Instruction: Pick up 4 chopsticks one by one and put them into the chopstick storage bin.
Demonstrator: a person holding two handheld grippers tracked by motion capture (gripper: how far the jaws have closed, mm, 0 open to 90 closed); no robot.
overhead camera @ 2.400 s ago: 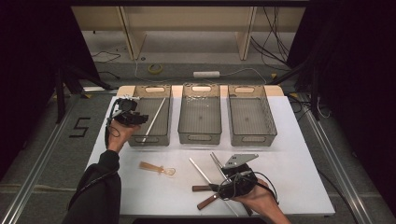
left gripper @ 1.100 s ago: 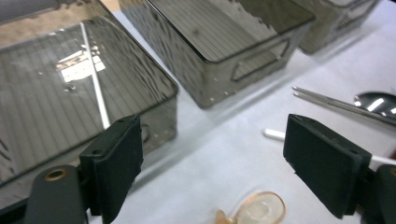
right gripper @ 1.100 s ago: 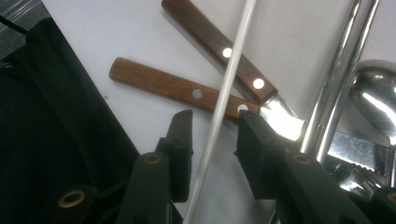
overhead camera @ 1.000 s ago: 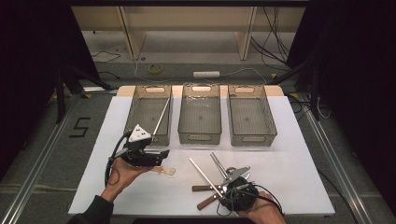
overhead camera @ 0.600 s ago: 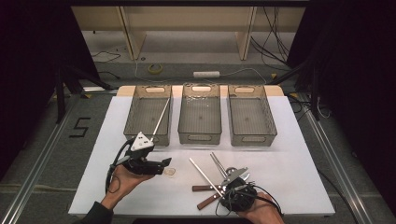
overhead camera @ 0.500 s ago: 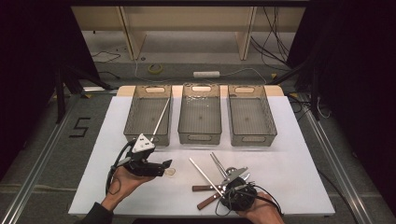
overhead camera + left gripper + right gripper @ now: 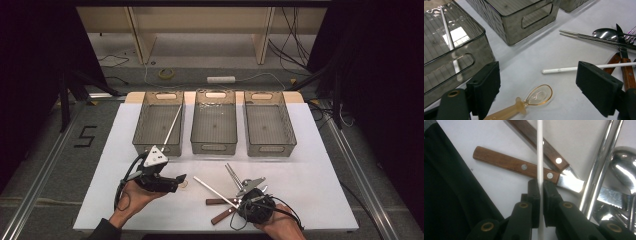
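The right gripper (image 7: pixel 248 196), held low at the near edge of the table (image 7: pixel 320 165), has just been closing its jaws and now pinches a white chopstick (image 7: pixel 540 157) between them. In the right gripper view the stick runs straight up from the clenched pads, crossing over two wooden-handled knives (image 7: pixel 516 166) that lie on the white cover. Beside them to the right are a pair of metal chopsticks (image 7: pixel 599 170) and a metal spoon (image 7: pixel 624 167) (its bowl partly under the metal sticks).

In the high view the white chopstick (image 7: pixel 215 190) slants from the right gripper up and to the left, its free end on the table near the left gripper (image 7: pixel 170 181). That gripper's jaws stand wide apart with nothing between the pads. In the left gripper view it hovers just over a small amber plastic spoon (image 7: pixel 534 97), which lies on the table between and below the jaws, untouched.

Three clear bins (image 7: pixel 215 145) stand in a row at the back; the left one holds a second white chopstick (image 7: pixel 171 127) leaning against its near wall.
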